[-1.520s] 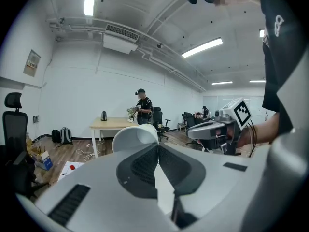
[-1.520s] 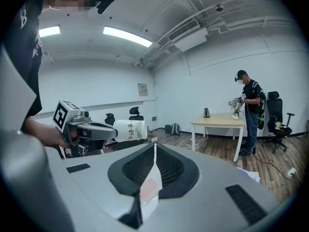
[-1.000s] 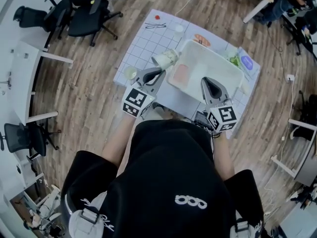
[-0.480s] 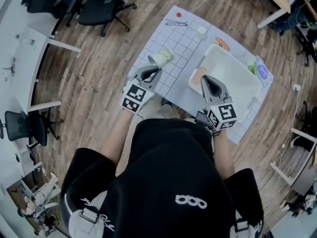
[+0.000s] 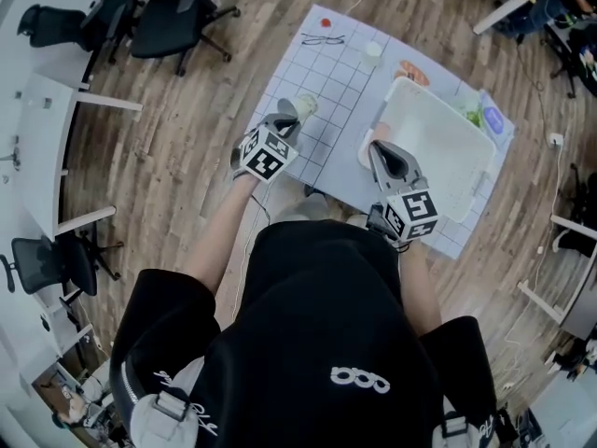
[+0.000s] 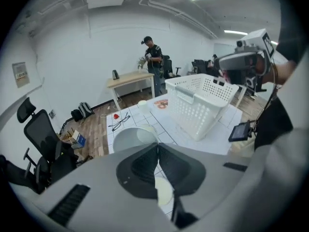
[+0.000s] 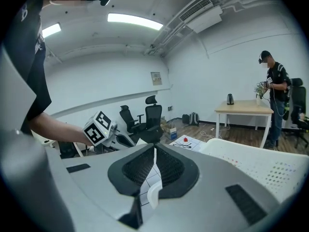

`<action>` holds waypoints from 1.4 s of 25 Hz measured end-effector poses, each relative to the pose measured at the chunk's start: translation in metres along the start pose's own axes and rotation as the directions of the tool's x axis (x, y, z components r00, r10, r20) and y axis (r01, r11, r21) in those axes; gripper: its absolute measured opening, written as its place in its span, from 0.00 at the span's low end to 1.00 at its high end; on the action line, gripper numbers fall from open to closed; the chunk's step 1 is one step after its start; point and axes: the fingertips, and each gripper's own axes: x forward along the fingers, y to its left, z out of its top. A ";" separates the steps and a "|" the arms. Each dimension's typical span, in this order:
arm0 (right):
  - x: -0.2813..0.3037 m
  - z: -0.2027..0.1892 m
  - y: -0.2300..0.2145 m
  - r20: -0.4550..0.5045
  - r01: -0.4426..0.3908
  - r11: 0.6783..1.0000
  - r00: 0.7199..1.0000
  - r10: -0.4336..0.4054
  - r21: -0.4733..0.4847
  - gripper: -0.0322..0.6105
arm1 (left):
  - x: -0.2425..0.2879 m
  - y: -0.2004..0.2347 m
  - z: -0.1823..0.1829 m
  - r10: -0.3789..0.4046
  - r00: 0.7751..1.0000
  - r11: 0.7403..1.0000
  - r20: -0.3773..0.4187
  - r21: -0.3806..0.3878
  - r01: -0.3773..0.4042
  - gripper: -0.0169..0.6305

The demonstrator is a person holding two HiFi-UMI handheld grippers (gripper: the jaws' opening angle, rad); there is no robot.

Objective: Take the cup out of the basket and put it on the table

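The white cup (image 5: 303,108) hangs tilted over the grid mat (image 5: 326,73), left of the white perforated basket (image 5: 446,110). My left gripper (image 5: 287,122) is shut on its rim. In the left gripper view the cup (image 6: 130,138) sits just past the closed jaws of the left gripper (image 6: 157,146), its open mouth facing the camera, and the basket (image 6: 203,105) stands to the right. My right gripper (image 5: 378,147) is shut and holds nothing, at the basket's near left corner. The right gripper view shows the right gripper (image 7: 154,149) closed beside the basket's wall (image 7: 260,163).
Glasses (image 5: 324,38), a small red thing (image 5: 325,22), a small white lid or cup (image 5: 372,52) and a plate with food (image 5: 408,71) lie at the mat's far side. A dark tablet (image 6: 239,131) lies near the table's front edge. Office chairs (image 5: 159,17) stand at the left.
My left gripper has carried the cup away from the basket's side, leftward over the mat. The right gripper stays shut by the basket's near corner. The head view has shifted.
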 end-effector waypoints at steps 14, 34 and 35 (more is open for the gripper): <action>-0.012 -0.019 -0.034 -0.029 0.119 0.990 0.993 -0.118 0.072 0.10 | 0.102 -0.004 -0.059 0.038 0.872 0.842 -0.488 0.486 0.235 0.05; -0.027 -0.023 -0.059 -0.021 0.158 0.981 0.987 -0.157 0.115 0.10 | 0.124 -0.010 -0.060 0.142 0.845 0.749 -0.515 0.614 0.248 0.05; -0.028 -0.023 -0.060 -0.020 0.159 0.981 0.987 -0.158 0.115 0.10 | 0.122 -0.009 -0.057 0.147 0.851 0.751 -0.503 0.617 0.235 0.05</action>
